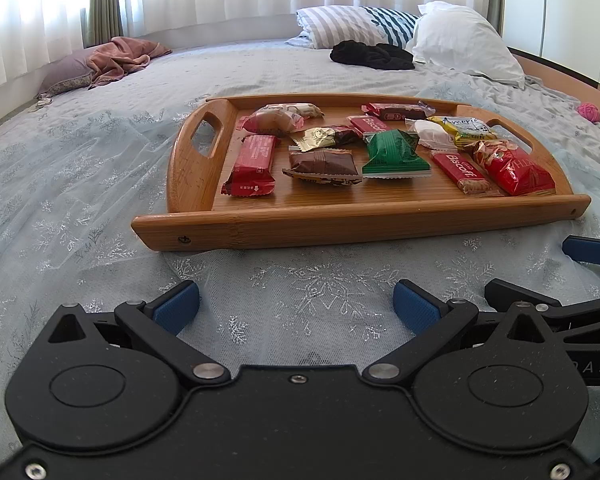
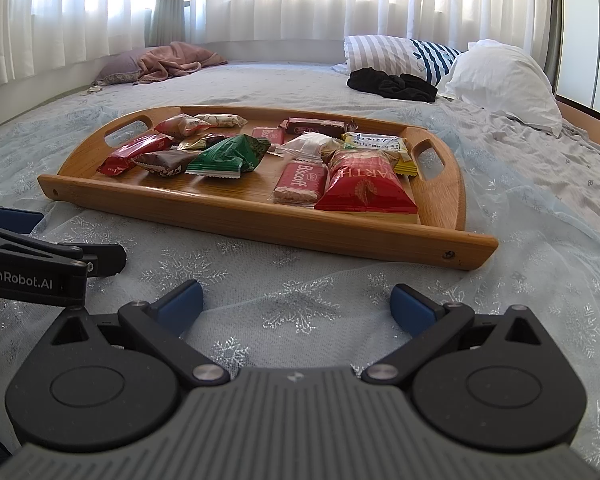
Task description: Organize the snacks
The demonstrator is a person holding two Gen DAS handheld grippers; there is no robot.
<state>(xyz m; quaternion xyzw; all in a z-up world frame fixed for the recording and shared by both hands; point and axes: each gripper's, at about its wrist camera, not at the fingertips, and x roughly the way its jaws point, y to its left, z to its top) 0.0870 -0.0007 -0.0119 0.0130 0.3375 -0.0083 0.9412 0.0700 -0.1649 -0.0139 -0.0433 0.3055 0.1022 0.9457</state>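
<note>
Our left gripper [image 1: 296, 304] and right gripper [image 2: 296, 304] hover side by side low over the bedspread [image 1: 100, 184], both with fingers spread wide and nothing between them. Just beyond them we see the wooden tray [image 1: 380, 216] resting on the bed, with the wrapped snacks lying inside it: a green packet [image 1: 394, 154] mid-tray and a red bag [image 2: 366, 184] at the right end. Pillows [image 1: 464, 40] lie far right.

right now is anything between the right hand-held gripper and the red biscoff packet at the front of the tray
Only the wooden tray's raised front rim stands between the open right hand-held gripper and the red rectangular Biscoff packet; otherwise just bare snowflake-patterned bedspread.
</note>
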